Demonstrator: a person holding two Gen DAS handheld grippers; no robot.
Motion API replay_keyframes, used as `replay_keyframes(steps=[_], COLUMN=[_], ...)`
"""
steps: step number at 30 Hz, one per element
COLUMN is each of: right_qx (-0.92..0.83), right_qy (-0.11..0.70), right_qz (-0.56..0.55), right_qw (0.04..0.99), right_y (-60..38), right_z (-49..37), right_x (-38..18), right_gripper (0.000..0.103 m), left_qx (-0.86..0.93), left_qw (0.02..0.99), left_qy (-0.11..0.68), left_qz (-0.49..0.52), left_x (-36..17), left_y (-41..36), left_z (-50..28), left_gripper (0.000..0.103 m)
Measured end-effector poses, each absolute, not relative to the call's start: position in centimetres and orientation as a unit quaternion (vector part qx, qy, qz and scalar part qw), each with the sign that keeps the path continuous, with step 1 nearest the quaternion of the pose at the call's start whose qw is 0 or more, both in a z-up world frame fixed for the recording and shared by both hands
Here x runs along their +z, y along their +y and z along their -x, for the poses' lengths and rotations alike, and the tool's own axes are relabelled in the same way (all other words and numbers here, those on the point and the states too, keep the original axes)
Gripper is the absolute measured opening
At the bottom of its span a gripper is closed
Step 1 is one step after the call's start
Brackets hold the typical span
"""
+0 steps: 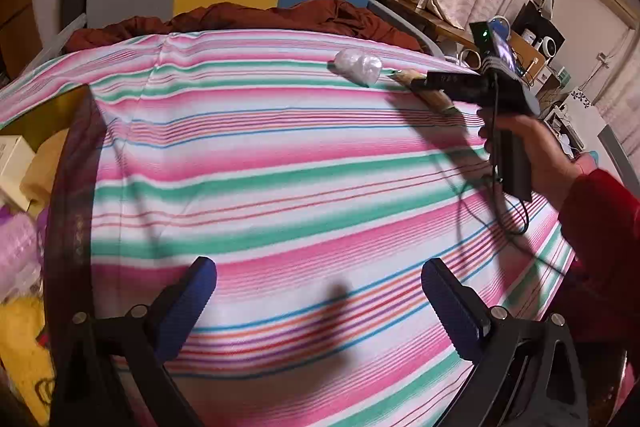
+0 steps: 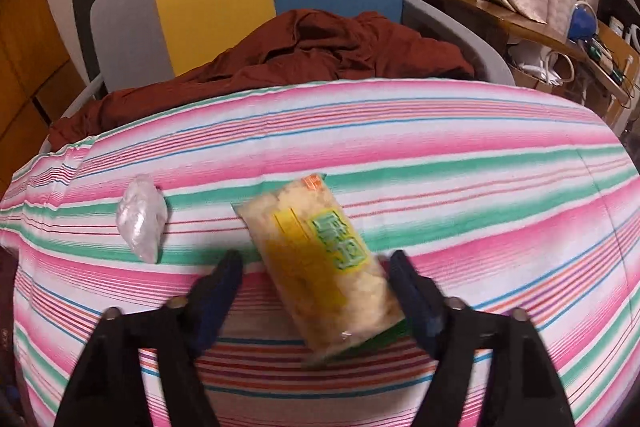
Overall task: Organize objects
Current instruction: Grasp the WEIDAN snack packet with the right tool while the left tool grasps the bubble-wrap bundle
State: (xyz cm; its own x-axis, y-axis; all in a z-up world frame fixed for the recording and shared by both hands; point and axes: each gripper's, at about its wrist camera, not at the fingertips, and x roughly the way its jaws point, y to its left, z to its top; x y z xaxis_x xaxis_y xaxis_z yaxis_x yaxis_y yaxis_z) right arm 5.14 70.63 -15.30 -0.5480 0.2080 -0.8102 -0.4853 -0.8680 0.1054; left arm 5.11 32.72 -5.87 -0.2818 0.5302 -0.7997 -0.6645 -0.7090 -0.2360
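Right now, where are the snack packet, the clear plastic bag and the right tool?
snack packet (image 2: 320,259): right wrist view, yellow label
clear plastic bag (image 2: 141,219): right wrist view, its middle
right tool (image 2: 316,281): right wrist view, midway between fingertips

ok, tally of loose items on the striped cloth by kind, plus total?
Yellow-labelled snack packet, lying between the right gripper fingers: 1
Small clear plastic bag with white contents, left of the packet: 1
Total: 2
The left gripper hangs over bare striped cloth, nothing between its fingers.
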Motion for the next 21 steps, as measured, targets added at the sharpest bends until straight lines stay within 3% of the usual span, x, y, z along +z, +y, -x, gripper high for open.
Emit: replay_keyframes(steps=[14, 21], right_qx=[0.869, 0.873], right_qy=[0.161, 0.129], right_qz=[0.379, 0.348], right_qw=[0.275, 0.317], right_y=[66.7, 65.0], right_z=[-9.8, -11.1], right_x=[-15.2, -14.4], right_gripper=[0.047, 0.047], left_qx=[0.808, 0.82], left_qw=[0.37, 0.359], left_qy=[0.068, 0.075], left_qz=[0.454, 0.44], left_x=[-5.0, -5.3], left_y=[39.9, 47.1], left_z=[-1.1, 4.5], left_gripper=[0.103, 0.103])
